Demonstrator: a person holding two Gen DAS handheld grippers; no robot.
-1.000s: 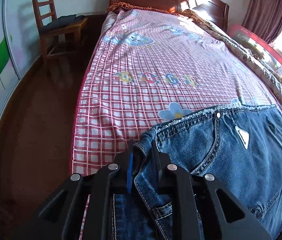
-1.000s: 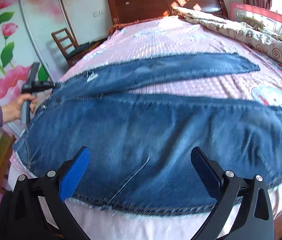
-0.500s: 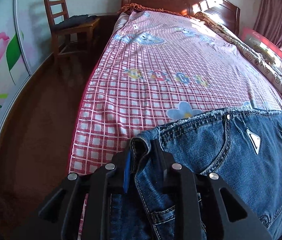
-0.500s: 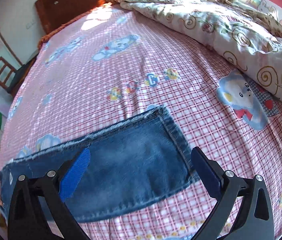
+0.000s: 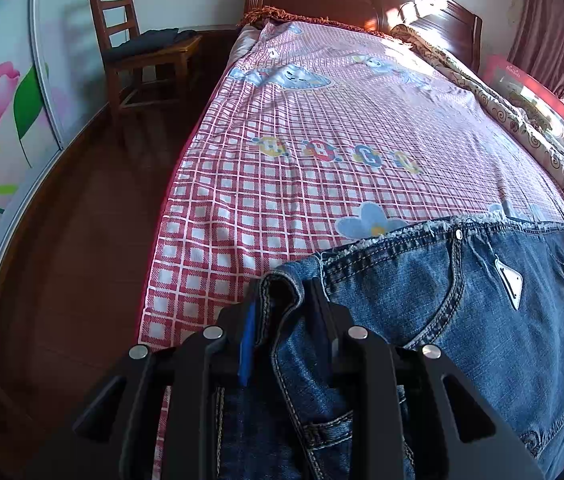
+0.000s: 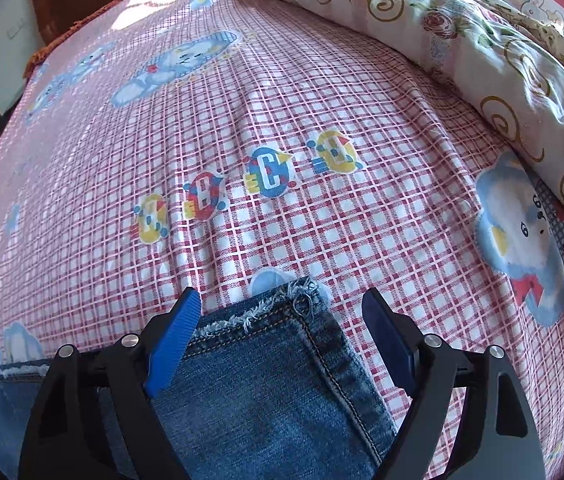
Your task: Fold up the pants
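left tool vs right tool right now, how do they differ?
Left tool is shut on the jeans at a bunched waistband fold; right tool is open. Left sits at the waist end, right above the frayed leg hem, not gripping. Both are over the checked bedsheet.

bright window sunlight, sharp focus (fisheye-bent, dark corners).

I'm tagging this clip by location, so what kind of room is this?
A home bedroom, most likely: a bed with a wooden headboard, a pink checked cartoon bedsheet, and a rolled floral quilt along one side.
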